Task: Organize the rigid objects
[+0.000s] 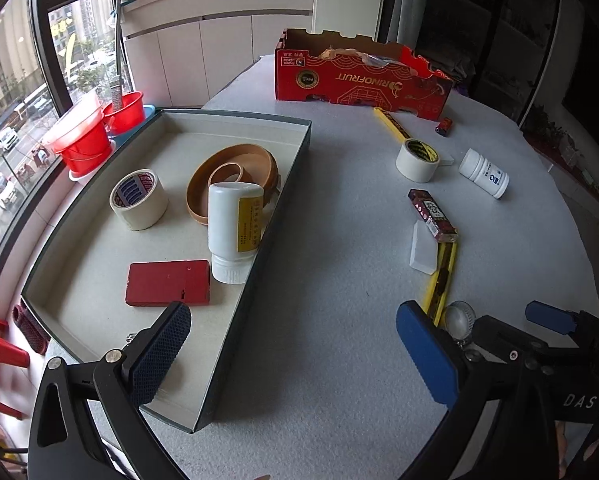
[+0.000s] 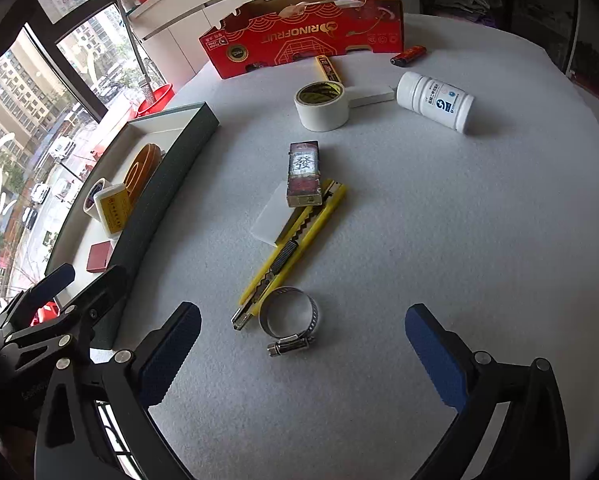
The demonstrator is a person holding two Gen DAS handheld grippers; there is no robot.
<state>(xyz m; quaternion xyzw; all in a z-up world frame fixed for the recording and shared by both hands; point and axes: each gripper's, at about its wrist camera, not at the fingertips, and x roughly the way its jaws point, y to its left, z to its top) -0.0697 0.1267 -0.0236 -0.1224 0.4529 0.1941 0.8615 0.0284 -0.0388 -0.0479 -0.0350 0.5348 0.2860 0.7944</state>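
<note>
A dark-rimmed tray (image 1: 287,184) holds a tape roll (image 1: 139,199), a tan ring (image 1: 235,178), a white bottle (image 1: 235,232) and a red box (image 1: 168,283). My left gripper (image 1: 295,354) is open and empty over the tray's near right edge. My right gripper (image 2: 303,354) is open and empty just short of a metal hose clamp (image 2: 289,318). A yellow utility knife (image 2: 287,250), a mahjong-print box (image 2: 305,172), a white block (image 2: 273,214), a tape roll (image 2: 322,105) and a white pill bottle (image 2: 435,101) lie on the table.
A red cardboard fruit box (image 2: 303,38) stands at the table's far side, with a lighter (image 2: 409,55) and a second yellow knife (image 2: 329,69) near it. Red buckets (image 1: 87,136) stand beyond the tray by the window. The table (image 2: 419,240) is covered in grey felt.
</note>
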